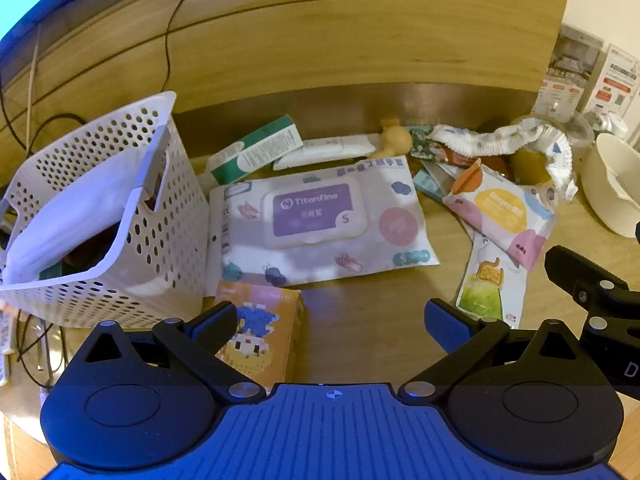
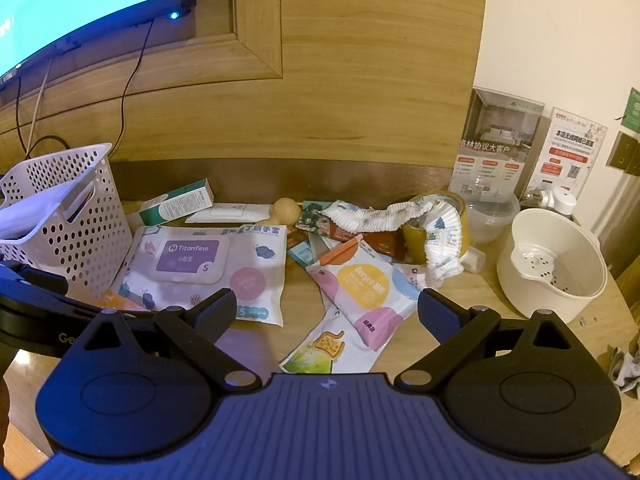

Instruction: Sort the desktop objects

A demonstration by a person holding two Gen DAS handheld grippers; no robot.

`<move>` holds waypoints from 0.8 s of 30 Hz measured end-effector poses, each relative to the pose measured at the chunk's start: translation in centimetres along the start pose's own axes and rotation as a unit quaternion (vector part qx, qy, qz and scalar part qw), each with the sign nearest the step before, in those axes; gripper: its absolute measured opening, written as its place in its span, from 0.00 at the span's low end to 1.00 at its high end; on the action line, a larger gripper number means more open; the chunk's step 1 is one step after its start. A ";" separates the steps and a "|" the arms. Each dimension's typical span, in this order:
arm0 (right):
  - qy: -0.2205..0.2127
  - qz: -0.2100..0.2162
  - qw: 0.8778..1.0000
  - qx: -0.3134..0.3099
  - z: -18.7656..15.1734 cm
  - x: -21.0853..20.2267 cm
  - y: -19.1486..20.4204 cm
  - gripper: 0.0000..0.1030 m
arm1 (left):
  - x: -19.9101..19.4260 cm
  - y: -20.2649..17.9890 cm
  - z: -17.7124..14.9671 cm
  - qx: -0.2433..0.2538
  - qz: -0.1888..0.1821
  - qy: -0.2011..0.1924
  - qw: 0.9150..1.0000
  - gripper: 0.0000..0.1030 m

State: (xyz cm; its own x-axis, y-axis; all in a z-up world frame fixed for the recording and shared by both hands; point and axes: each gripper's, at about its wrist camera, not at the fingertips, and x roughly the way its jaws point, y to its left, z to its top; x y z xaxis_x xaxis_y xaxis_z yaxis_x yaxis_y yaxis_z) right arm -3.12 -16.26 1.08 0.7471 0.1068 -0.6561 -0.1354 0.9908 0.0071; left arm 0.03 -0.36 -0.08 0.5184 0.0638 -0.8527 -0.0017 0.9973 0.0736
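Basket (image 1: pixel 120 216), white and perforated, stands at the desk's left end with a white pack leaning inside, its right wall touching the glove pack (image 1: pixel 320 224), which lies flat mid-desk. An orange box (image 1: pixel 264 332) sits just in front, against the basket's base. Behind the glove pack, a green carton (image 1: pixel 256 150) and a white sachet (image 1: pixel 328 150) lie near the wall panel. Bare wood (image 1: pixel 372 320) opens in front of the glove pack, and the left gripper (image 1: pixel 332 320) hangs over it, jaws spread wide, nothing between them. Right of that gap, pouches (image 2: pixel 360 292) overlap in a heap, with a frilled band (image 2: pixel 400 216) draped over a tape roll (image 2: pixel 436 224). The right gripper (image 2: pixel 326 312) hovers above the pouches, also spread wide and empty. A white tub (image 2: pixel 556 264) stands near the desk's right edge.
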 end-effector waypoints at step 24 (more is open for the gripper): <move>0.005 0.002 1.000 -0.001 0.1 0.5 -0.3 0.95 | 0.5 0.0 -0.2 0.000 0.000 0.004 1.000 1.00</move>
State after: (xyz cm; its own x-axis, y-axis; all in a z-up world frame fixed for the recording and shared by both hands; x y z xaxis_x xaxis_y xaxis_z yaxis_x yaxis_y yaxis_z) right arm -2.63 -16.53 0.81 0.7401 0.1089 -0.6636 -0.1385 0.9903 0.0082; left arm 0.13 -0.29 -0.63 0.5115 0.0633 -0.8569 -0.0019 0.9974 0.0726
